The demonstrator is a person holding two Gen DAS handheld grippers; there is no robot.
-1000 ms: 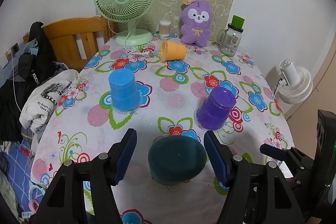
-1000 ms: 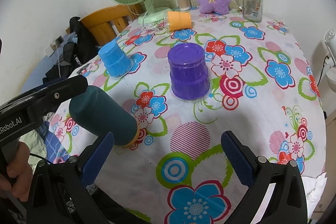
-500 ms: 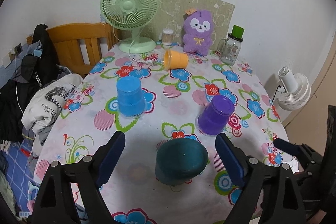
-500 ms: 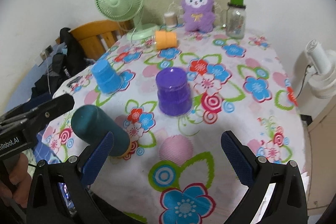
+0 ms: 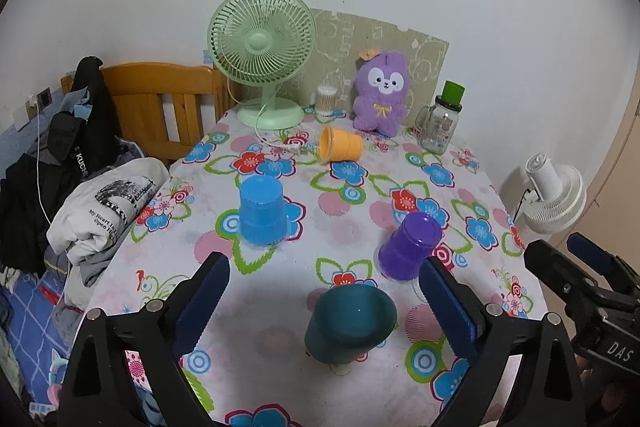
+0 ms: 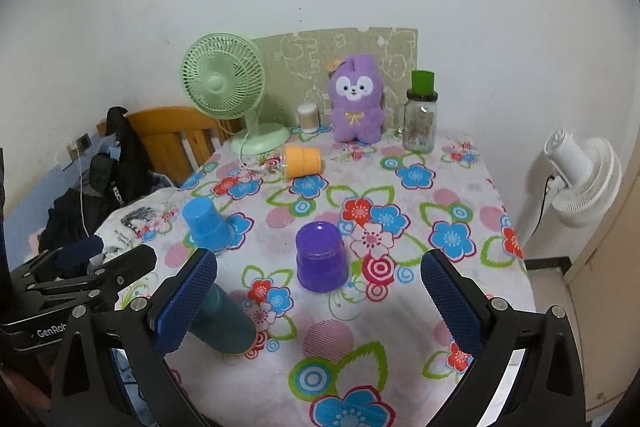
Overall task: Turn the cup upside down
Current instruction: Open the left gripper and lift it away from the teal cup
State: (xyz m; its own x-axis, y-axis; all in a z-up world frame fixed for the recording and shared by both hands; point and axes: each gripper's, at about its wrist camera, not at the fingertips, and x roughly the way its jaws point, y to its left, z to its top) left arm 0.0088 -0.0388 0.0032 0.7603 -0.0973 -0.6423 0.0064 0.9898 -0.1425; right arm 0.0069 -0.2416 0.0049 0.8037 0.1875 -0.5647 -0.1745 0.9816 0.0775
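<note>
— So, left to right, what's on the floral table?
— Blue cup upside down, then the teal cup inverted between the spread fingers of the left gripper, untouched.
— And further right?
— Purple cup, also inverted. The right gripper gapes wide, holding nothing.

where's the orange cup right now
The orange cup lies on its side at the far end of the table, between the green fan and the purple plush toy; in the left wrist view its mouth faces left.
</note>
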